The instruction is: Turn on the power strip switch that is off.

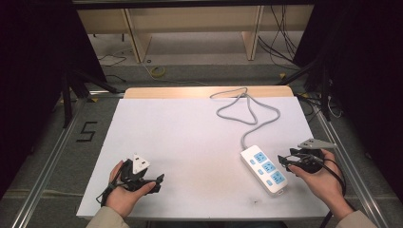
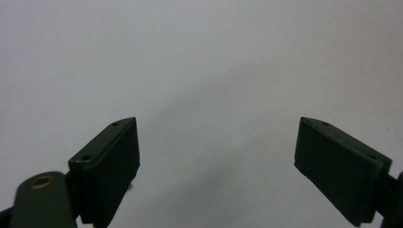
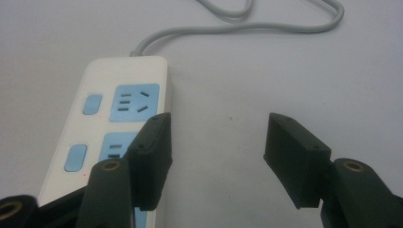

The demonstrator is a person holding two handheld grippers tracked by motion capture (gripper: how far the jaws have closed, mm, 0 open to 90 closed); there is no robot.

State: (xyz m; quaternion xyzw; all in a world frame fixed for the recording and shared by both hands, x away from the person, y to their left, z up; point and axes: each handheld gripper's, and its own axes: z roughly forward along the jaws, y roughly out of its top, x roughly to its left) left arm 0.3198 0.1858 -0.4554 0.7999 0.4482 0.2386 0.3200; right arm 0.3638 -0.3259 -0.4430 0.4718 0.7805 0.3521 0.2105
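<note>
- The left gripper point(image 1: 159, 183) rests low at the near left of the white table point(image 1: 190, 128), held in the person's left hand point(image 1: 124, 192); a white block sits on top of it
- In the left gripper view its fingers point(image 2: 107, 168) stand wide apart with bare white surface between them, holding nothing and touching nothing that can be seen
- The right gripper point(image 1: 284, 161) sits at the near right edge of the table in the right hand point(image 1: 321, 183), with its grey three-cornered plate point(image 1: 316, 143) on top
- In the right gripper view its fingers point(image 3: 152, 156) are spread wide and empty; one finger overlaps the long edge of the power strip point(image 3: 102, 123), and whether it touches the strip cannot be told
- The white power strip point(image 1: 263, 169), with blue sockets and blue switches, lies flat on the table just beside the right gripper, set at an angle
- Its grey cable point(image 1: 244, 111) runs from the far end of the strip and loops toward the far edge of the table
</note>
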